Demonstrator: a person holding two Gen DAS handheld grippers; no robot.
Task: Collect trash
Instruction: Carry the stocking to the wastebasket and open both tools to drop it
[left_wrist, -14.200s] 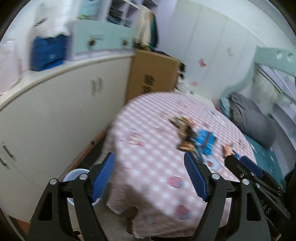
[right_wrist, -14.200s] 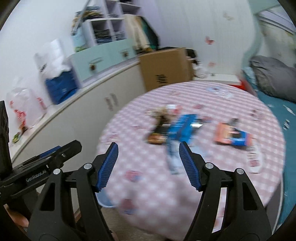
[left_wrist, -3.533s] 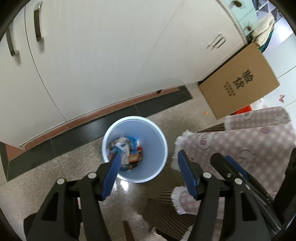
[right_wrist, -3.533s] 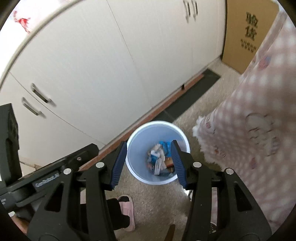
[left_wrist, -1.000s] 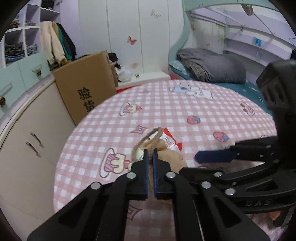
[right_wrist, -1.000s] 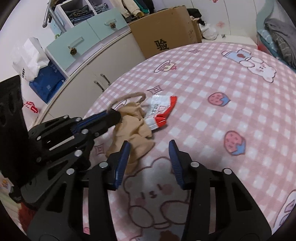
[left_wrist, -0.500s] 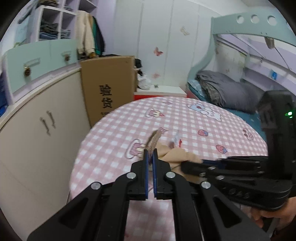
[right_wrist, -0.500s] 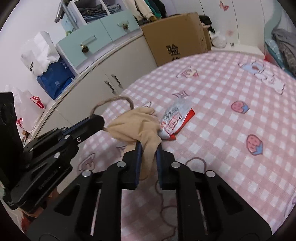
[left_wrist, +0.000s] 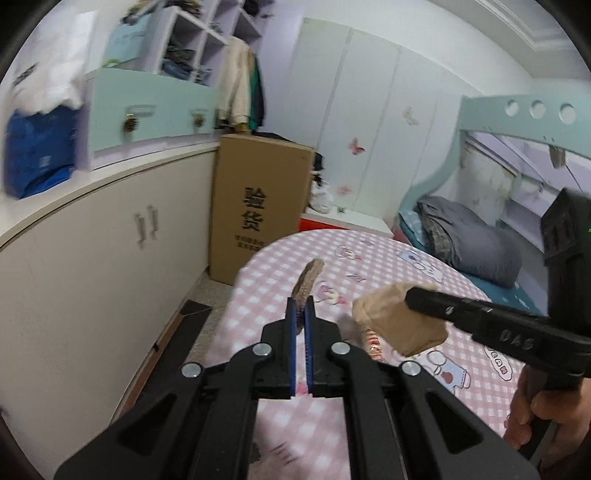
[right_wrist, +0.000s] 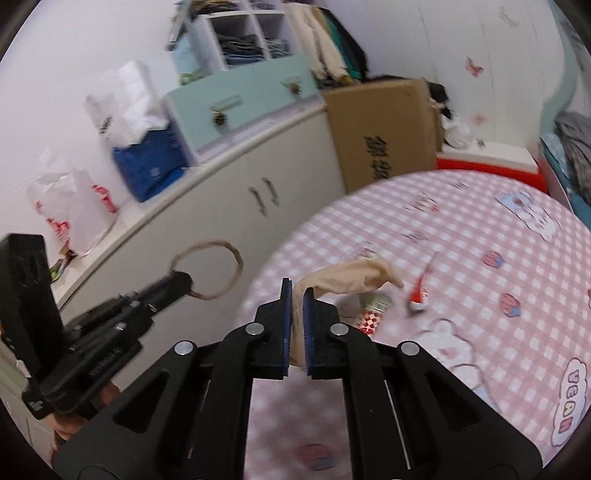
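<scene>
My left gripper (left_wrist: 299, 303) is shut on a brown twine loop (left_wrist: 308, 277), which shows as a ring in the right wrist view (right_wrist: 210, 267). My right gripper (right_wrist: 294, 293) is shut on a crumpled tan paper bag (right_wrist: 352, 281), held above the pink checked table (right_wrist: 480, 288); the bag also shows in the left wrist view (left_wrist: 397, 319). A red and white snack wrapper (right_wrist: 419, 291) and a red checked wrapper (right_wrist: 371, 317) are just under and beyond the bag; whether they rest on the cloth I cannot tell.
White cabinets (left_wrist: 110, 251) run along the left, with a blue bag (left_wrist: 35, 155) on top. A cardboard box (left_wrist: 258, 206) stands beyond the table. A bed with grey bedding (left_wrist: 472, 240) lies to the right.
Both grippers have lifted higher and drawn back toward the table's near left edge, with the twine and the bag still held. The snack wrappers now lie apart from the bag.
</scene>
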